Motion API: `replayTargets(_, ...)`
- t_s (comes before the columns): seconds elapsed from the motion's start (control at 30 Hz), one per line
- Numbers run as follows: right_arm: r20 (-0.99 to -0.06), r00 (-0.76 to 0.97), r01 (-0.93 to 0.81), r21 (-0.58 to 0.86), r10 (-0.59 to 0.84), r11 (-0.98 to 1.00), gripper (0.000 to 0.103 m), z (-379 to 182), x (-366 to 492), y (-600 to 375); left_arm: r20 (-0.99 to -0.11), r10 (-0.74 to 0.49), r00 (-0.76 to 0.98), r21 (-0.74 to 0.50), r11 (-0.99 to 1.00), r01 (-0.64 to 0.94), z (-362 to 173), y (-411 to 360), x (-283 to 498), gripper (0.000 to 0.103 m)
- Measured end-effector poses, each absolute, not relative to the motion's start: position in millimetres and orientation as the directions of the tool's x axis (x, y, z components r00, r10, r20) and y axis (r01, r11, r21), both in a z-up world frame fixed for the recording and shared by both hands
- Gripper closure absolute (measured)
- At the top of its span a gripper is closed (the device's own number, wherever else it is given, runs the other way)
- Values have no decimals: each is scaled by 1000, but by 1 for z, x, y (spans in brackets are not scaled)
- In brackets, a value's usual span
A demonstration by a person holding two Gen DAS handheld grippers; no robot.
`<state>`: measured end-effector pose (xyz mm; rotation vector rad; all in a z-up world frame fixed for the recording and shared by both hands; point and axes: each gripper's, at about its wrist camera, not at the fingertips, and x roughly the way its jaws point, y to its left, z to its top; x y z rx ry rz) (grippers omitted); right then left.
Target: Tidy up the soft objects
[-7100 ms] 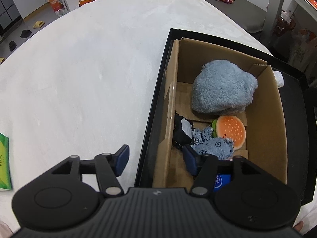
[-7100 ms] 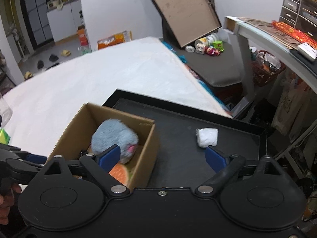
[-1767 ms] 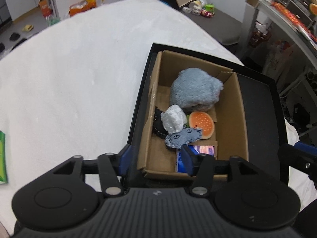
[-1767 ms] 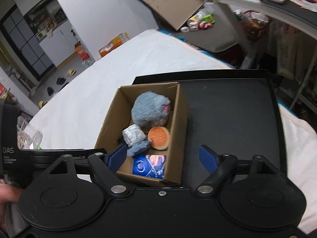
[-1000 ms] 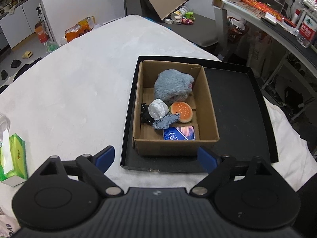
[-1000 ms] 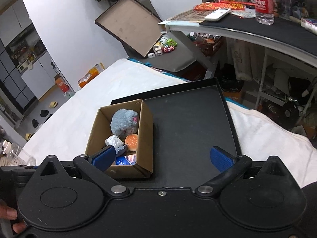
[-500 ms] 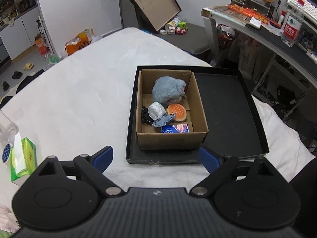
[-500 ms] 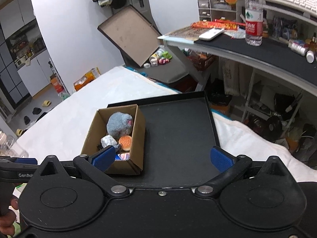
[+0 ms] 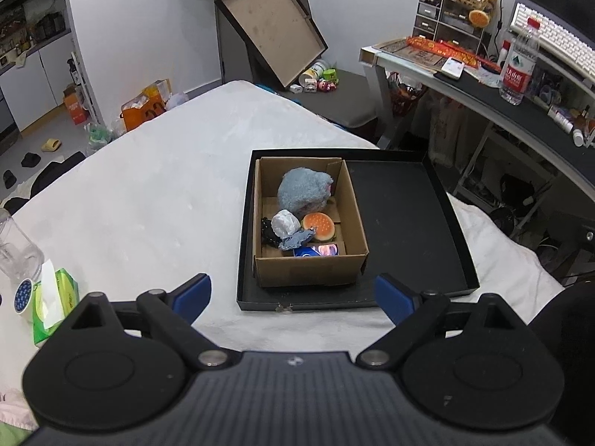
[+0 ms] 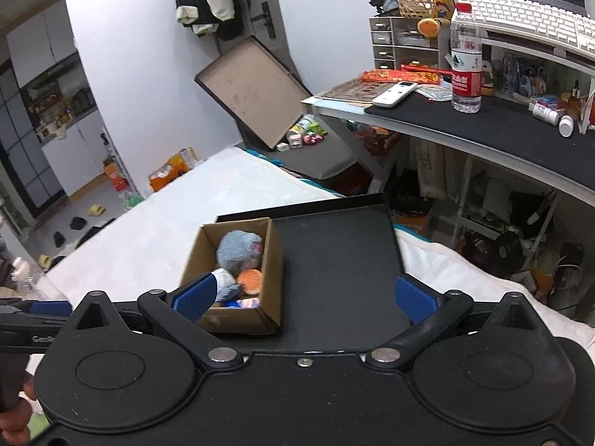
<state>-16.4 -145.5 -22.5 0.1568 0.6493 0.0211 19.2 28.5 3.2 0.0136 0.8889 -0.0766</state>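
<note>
A cardboard box (image 9: 308, 269) stands in the left part of a black tray (image 9: 401, 219) on the white-covered bed. In it lie a grey plush (image 9: 303, 189), a white wad (image 9: 284, 223), an orange burger toy (image 9: 318, 225), a blue-grey cloth (image 9: 295, 239), a black item (image 9: 268, 231) and a blue packet (image 9: 316, 251). The box (image 10: 238, 319) also shows in the right wrist view with the plush (image 10: 238, 251) and burger toy (image 10: 250, 280). My left gripper (image 9: 293, 295) is open and empty, held back from the tray. My right gripper (image 10: 303, 299) is open and empty above the tray (image 10: 334, 260).
A green tissue pack (image 9: 52, 301) and a clear jar (image 9: 16, 249) sit at the bed's left edge. A desk (image 10: 483, 126) with a water bottle (image 10: 465, 61) stands to the right. A large open lid (image 9: 269, 20) leans against the far wall.
Both grippers have pulled back and up from the box. The white wad that lay on the tray is now in the box. Both grippers stay open.
</note>
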Motion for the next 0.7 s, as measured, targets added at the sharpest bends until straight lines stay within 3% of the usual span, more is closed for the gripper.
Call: replayTargets(0.7,-529,848,29,112,35,993,0,10,-77,-146,-697,-105,709,-23,992,125,52,31,-51,8)
